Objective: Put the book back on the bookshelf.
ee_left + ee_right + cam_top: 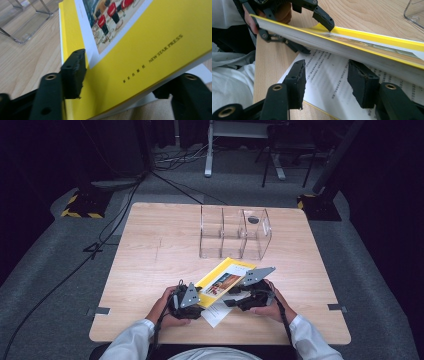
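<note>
A yellow book [223,276] lies open near the middle of the wooden table [150,250], just on the near side of a clear three-compartment organizer [234,234]. Its cover and most of its pages are raised at a slant above a printed page [216,312] that rests flat on the table.

The left gripper [197,296] meets the book at the near left corner. In the left gripper view one jaw lies on top of the yellow cover and the other sits beneath the page block, so the jaws are clamped across the raised part; the right gripper view shows the same grip from the side.

The right gripper [235,301] is at the book's near right. In the right gripper view its jaws stand apart over the flat printed page, under the raised page block, with nothing pressed between them.
</note>
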`<control>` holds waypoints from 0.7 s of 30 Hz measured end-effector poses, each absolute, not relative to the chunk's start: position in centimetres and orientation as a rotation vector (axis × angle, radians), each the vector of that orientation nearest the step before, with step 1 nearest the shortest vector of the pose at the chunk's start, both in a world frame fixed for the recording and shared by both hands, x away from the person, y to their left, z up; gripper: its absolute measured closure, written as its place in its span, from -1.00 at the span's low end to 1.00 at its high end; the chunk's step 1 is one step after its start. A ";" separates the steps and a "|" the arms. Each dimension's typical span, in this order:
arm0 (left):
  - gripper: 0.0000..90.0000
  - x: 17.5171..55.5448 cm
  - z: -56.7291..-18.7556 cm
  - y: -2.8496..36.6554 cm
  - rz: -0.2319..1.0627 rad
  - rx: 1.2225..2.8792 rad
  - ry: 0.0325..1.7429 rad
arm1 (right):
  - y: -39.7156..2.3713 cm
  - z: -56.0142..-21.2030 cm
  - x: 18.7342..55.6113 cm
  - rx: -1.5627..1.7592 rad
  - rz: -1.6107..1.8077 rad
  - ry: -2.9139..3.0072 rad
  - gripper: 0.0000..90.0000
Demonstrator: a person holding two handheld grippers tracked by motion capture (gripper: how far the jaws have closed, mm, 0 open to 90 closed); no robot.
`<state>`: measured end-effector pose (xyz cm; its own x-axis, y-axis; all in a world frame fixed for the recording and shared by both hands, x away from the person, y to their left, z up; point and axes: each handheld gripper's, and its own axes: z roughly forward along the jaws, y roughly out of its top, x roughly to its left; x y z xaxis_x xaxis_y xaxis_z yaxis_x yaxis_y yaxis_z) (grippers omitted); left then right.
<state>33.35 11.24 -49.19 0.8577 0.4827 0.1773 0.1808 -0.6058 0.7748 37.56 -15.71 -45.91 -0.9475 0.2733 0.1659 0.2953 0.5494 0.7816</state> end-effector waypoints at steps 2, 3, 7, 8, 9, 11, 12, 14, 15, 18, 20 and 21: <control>0.19 33.3 -49.0 11.4 0.512 2.200 0.474 | -15.8 -46.0 37.5 -0.499 -1.391 -2.746 0.10; 0.32 33.3 -48.9 11.5 0.526 2.195 0.472 | -15.9 -46.0 37.5 -0.492 -1.390 -2.750 0.10; 0.57 33.6 -48.6 11.9 0.555 2.187 0.477 | -16.4 -45.9 37.2 -0.466 -1.396 -2.782 0.03; 0.59 33.6 -48.6 12.0 0.560 2.188 0.472 | -16.7 -46.0 37.2 -0.471 -1.392 -2.807 0.01; 0.62 33.5 -48.5 12.0 0.565 2.190 0.465 | -17.3 -46.0 37.2 -0.476 -1.392 -2.827 0.00; 0.66 33.6 -48.4 12.2 0.557 2.175 0.461 | -18.6 -46.0 37.4 -0.516 -1.399 -2.836 -0.01; 0.69 33.5 -48.2 12.4 0.545 2.170 0.457 | -19.3 -46.1 37.6 -0.543 -1.395 -2.849 -0.02; 0.73 33.6 -47.9 13.0 0.517 2.148 0.450 | -20.8 -46.2 37.9 -0.595 -1.400 -2.901 -0.04; 0.76 33.7 -47.7 13.4 0.494 2.135 0.444 | -21.5 -46.2 38.2 -0.636 -1.415 -2.900 -0.05; 0.80 33.8 -47.3 14.3 0.454 2.113 0.430 | -23.6 -46.3 39.0 -0.745 -1.460 -2.909 -0.16; 0.80 33.9 -47.3 14.7 0.436 2.114 0.420 | -24.0 -46.3 39.2 -0.759 -1.475 -2.908 -0.18; 0.80 33.9 -47.3 14.8 0.427 2.116 0.420 | -24.2 -46.3 39.6 -0.778 -1.489 -2.940 -0.20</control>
<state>33.88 14.80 -47.27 0.8821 0.4490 0.1425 0.1346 -0.5301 0.8372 39.58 -24.23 -46.28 -0.8662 0.4995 -0.0117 0.2861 0.5151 0.8080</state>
